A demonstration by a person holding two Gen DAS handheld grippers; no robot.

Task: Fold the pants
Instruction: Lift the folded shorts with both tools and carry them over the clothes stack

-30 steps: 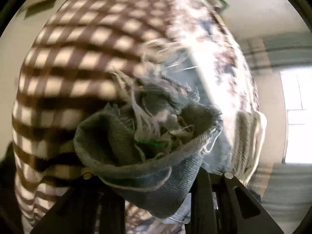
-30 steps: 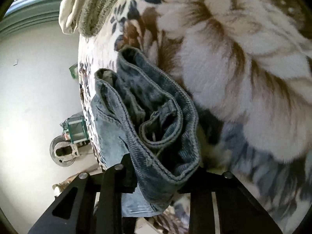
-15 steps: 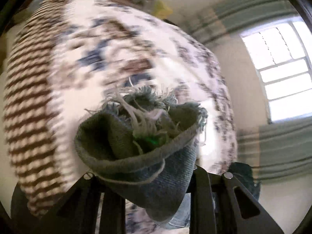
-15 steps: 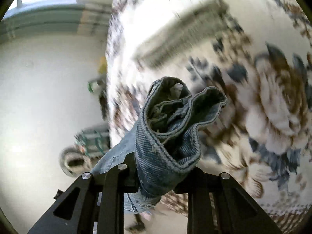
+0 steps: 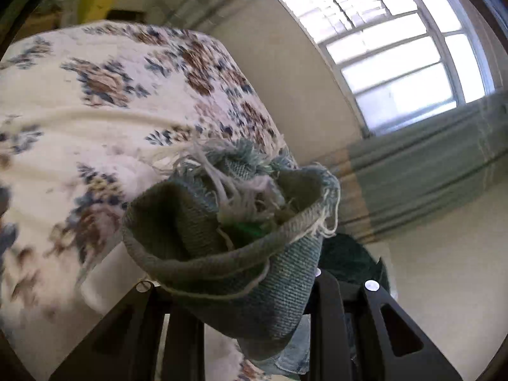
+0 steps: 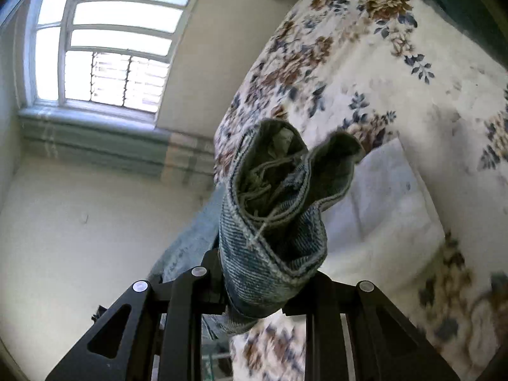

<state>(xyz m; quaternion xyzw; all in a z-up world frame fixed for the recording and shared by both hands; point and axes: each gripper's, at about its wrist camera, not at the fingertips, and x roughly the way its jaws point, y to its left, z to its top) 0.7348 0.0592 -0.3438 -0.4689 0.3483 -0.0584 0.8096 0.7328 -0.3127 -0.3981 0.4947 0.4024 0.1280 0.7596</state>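
The pants are blue denim jeans. My left gripper (image 5: 241,289) is shut on a bunched, frayed leg hem (image 5: 228,247) that fills the middle of the left wrist view. My right gripper (image 6: 257,282) is shut on a bunched seamed edge of the jeans (image 6: 273,231), with more denim trailing down to the left (image 6: 187,247). Both bunches are held up in the air above the floral bed cover (image 5: 95,101), which also shows in the right wrist view (image 6: 397,95). The rest of the jeans is hidden below the grippers.
A large window is ahead in the left wrist view (image 5: 397,50) and in the right wrist view (image 6: 111,41), above a pale wall with a green striped band (image 5: 428,158). A white pillow (image 6: 390,203) lies on the bed. A dark green object (image 5: 349,257) sits behind my left fingers.
Both grippers have lifted and swung with the jeans still held. The views have turned from close over the bed cover and checked blanket to the window wall and bed edge.
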